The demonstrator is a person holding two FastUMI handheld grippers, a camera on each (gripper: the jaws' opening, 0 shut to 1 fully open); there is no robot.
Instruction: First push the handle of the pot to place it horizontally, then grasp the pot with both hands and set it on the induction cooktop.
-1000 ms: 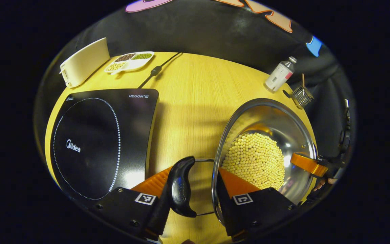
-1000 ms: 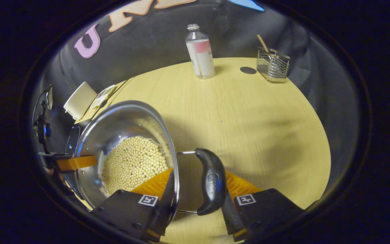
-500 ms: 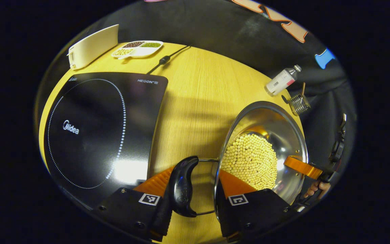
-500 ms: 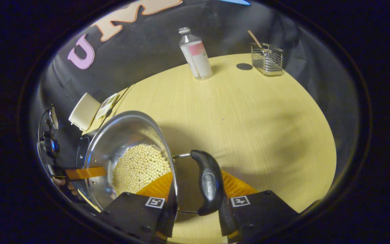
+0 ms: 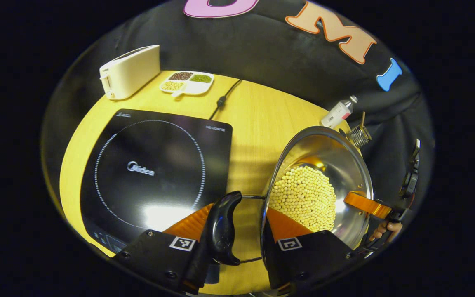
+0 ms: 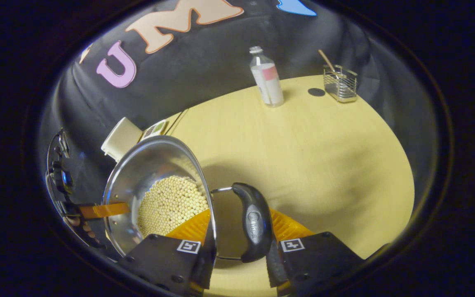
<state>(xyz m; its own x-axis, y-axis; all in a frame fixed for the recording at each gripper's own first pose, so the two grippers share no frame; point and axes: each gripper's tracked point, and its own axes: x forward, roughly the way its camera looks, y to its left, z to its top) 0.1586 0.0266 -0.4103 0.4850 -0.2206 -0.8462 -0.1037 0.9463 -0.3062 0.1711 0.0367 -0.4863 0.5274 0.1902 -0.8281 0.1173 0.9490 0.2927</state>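
A steel pot [image 5: 336, 161] holding pale beans [image 5: 303, 198] hangs between both grippers above the yellow table [image 5: 262, 115]. My left gripper [image 5: 239, 214] is shut on the pot's side, one finger outside the black handle [image 5: 223, 227] and the other inside the rim. The black induction cooktop [image 5: 155, 165] lies just left of the pot. In the right gripper view my right gripper [image 6: 237, 218] is shut the same way across the opposite black handle [image 6: 254, 222] and the rim of the pot [image 6: 146, 169]. Across the pot a finger [image 5: 367, 204] of the other gripper shows, with a hand [image 5: 384, 229] behind it.
A cream toaster [image 5: 130, 71], a divided dish of beans [image 5: 186, 81] and the cooktop's cable [image 5: 221, 101] sit behind the cooktop. A bottle [image 6: 267, 78] and a wire basket [image 6: 340, 82] stand at the table's far right edge.
Both grippers have carried the pot up and toward the cooktop. The cooktop now sits nearer the middle of the left gripper view, and the bottle looks farther off.
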